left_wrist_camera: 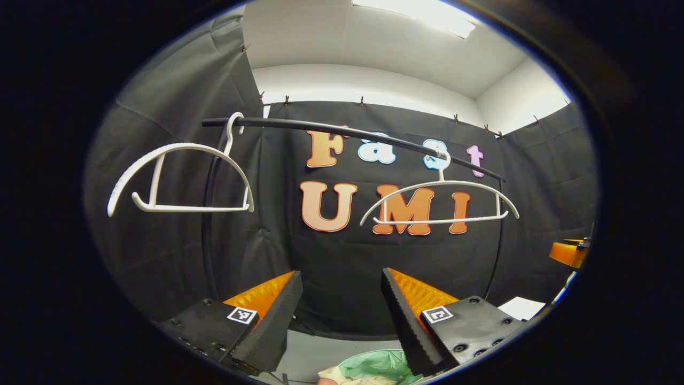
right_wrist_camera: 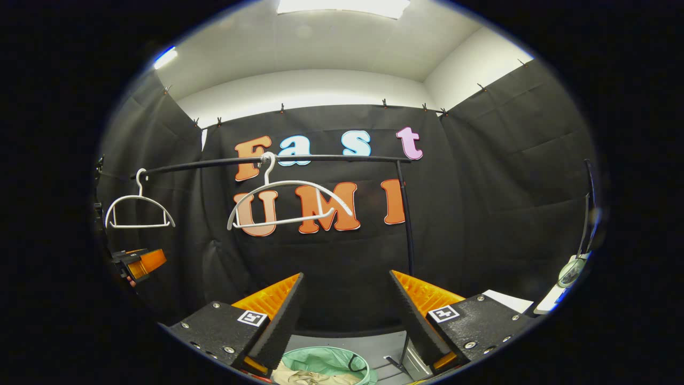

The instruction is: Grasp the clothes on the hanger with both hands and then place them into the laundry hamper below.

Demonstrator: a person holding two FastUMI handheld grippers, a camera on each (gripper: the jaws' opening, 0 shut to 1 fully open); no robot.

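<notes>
Black cloth walls and a pale ceiling enclose a dark rail [right_wrist_camera: 278, 159] carrying two bare white hangers [right_wrist_camera: 288, 206], and on the grey floor below sits the mint laundry hamper [right_wrist_camera: 326, 363], where what looks like beige clothes [right_wrist_camera: 312, 377] already lies. The left gripper [left_wrist_camera: 342, 321] and right gripper [right_wrist_camera: 344, 321] both stand with jaws apart and empty. The person would do well to draw both back clear of rail and hangers, and to check that nothing drapes over the hamper's rim.

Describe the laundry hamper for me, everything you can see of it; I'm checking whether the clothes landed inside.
The hamper sits low on the pale floor, below the rail, seen between the right claw's fingers. Its round rim and inside look like soft mint-green fabric or mesh, with a dark loop at one side. Crumpled beige clothes lie inside it. In the left gripper view its green rim shows too. Neither claw touches it.
</notes>
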